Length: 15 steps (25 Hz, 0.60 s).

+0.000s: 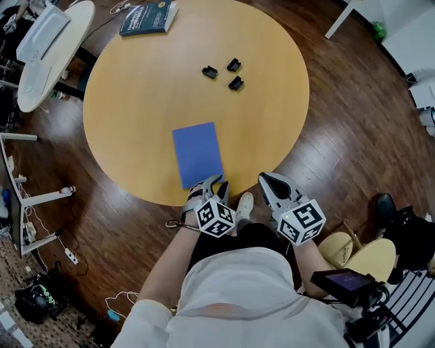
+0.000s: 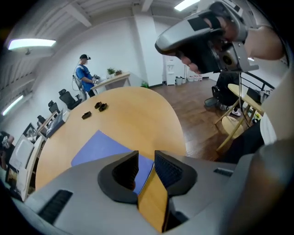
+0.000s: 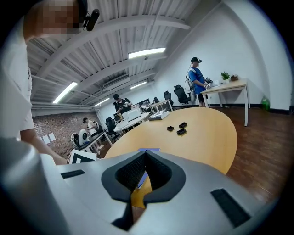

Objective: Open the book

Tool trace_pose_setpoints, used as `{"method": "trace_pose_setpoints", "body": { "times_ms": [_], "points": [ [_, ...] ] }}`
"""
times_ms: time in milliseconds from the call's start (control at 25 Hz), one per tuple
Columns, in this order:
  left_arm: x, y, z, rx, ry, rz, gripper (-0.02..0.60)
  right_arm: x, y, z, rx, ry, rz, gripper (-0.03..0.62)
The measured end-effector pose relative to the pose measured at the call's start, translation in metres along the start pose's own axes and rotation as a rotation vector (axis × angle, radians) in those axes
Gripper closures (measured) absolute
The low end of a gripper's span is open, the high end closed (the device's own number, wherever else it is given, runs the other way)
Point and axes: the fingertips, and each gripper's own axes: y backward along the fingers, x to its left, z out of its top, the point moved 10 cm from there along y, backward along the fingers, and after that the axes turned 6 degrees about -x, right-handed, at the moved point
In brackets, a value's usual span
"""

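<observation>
Cables and a power strip (image 1: 70, 256) lie on the wooden floor (image 1: 340, 102) at the far left, beside a white side table (image 1: 81, 20). Next to it stands the round wooden counter (image 1: 149, 88), with a dark teal book (image 1: 148, 18) lying flat at its far left rim.

The task's blue book (image 1: 197, 153) lies closed and flat on the counter, close to the near edge and a little left of the counter's middle.

The left gripper (image 1: 216, 182) sits at the counter's near edge, right at the blue book's near right corner. In the left gripper view this gripper (image 2: 146, 153) has its jaws a narrow gap apart with nothing held between them. The blue cover (image 2: 98, 147) and the counter's edge show through the gap, and a person in a blue shirt (image 2: 82, 78) stands far behind.

Three small black pieces (image 1: 236, 83) rest well beyond the blue book, near the counter's middle.

The right gripper (image 1: 266, 178) hangs just off the counter's near rim, to the right of the blue book and clear of it. The right gripper view shows this gripper (image 3: 145, 153) with its jaw tips brought together and gripping nothing.

A pale wooden chair (image 1: 370, 258) stands on the floor at the far right.
</observation>
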Motion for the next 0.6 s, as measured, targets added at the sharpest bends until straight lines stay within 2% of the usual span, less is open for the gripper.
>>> {"method": "trace_pose_setpoints", "body": {
  "times_ms": [160, 240, 560, 600],
  "points": [
    [-0.004, -0.02, 0.0, 0.055, -0.078, 0.002, 0.48, -0.01, 0.005, -0.006, 0.005, -0.019, -0.032, 0.597],
    [-0.006, -0.025, 0.0, 0.068, -0.092, 0.001, 0.479, -0.012, 0.006, -0.008, 0.007, -0.024, -0.039, 0.597],
    [0.001, -0.025, -0.001, 0.055, 0.03, -0.008, 0.484, -0.013, 0.004, -0.012, 0.005, -0.028, -0.04, 0.597],
    [0.002, -0.024, -0.001, 0.049, 0.048, -0.005, 0.512, -0.013, 0.004, -0.012, 0.004, -0.028, -0.04, 0.597]
  ]
}}
